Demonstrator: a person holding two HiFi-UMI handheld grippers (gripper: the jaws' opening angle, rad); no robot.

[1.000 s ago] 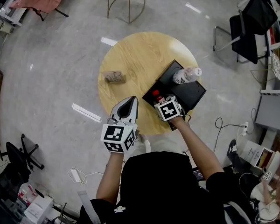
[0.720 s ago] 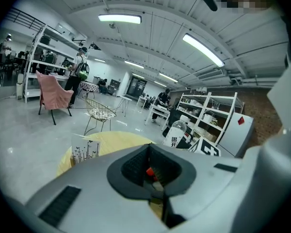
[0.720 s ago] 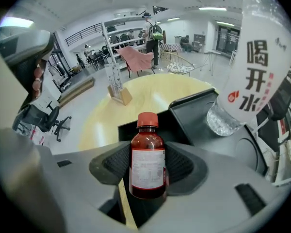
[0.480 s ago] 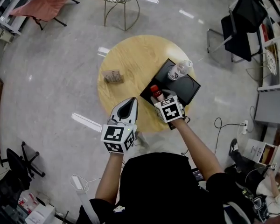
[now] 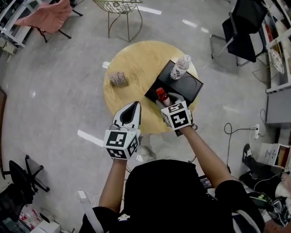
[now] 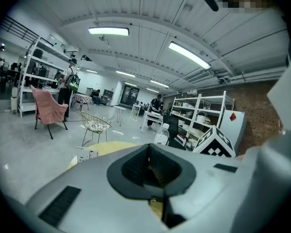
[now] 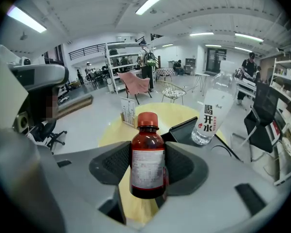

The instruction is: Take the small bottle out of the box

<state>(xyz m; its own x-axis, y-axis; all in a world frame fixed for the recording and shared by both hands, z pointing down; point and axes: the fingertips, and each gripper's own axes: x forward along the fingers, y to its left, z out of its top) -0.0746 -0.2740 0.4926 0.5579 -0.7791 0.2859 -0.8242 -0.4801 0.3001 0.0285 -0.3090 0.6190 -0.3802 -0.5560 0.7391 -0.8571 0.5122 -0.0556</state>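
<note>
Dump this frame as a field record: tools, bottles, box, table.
left tool: shut, empty
right tool: shut on small bottle
small bottle: brown, red cap, upright, raised in the jaws
box: black, open, on table
water bottle: clear, standing in box
table: round, wooden
table sign: on table, left of box

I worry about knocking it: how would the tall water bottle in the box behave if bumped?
Probably tips easily: the water bottle stands tall and narrow in the black box. Its round clear plastic body looks light and would likely roll once down.
</note>
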